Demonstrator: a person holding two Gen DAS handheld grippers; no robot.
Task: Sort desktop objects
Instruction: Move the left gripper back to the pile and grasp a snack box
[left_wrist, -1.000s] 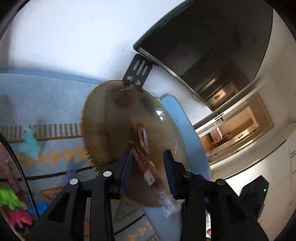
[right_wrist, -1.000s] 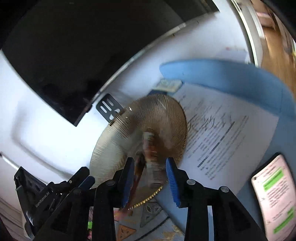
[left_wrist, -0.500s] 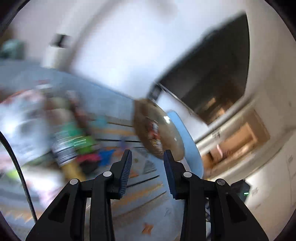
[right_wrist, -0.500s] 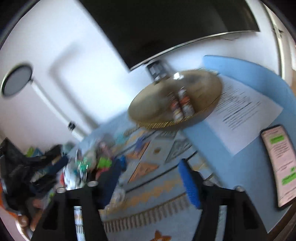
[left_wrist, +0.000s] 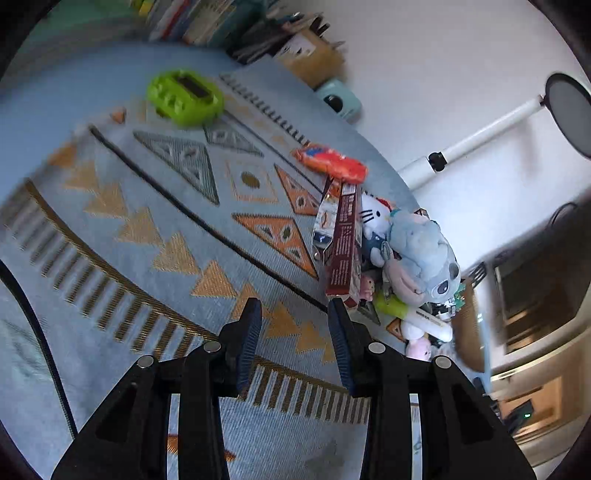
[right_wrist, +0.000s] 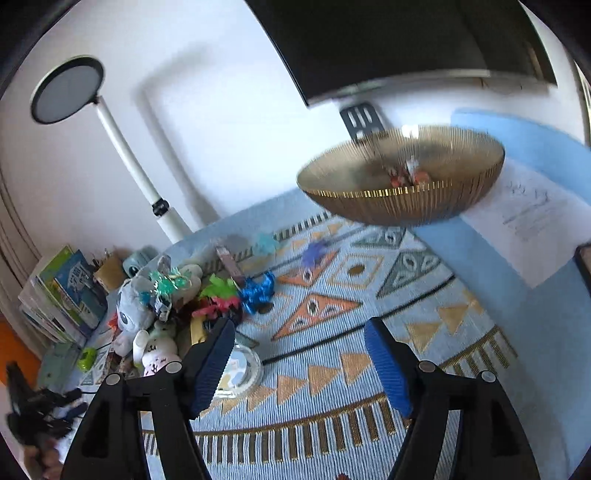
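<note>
Both tongs, left (left_wrist: 294, 325) and right (right_wrist: 300, 360), hover agape (empty) above mat (left_wrist: 147, 221).

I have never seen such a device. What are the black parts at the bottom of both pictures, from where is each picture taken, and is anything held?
No robot here: a person holds one set of tongs in each hand, with a camera on each looking forward along its fingers. One picture shows the left tongs, the other the right tongs. Both are open and hold nothing. Below lies a patterned blue mat. On it are a green device, a dark red box beside a pile of plush toys, and a gold bowl with small items inside.
</note>
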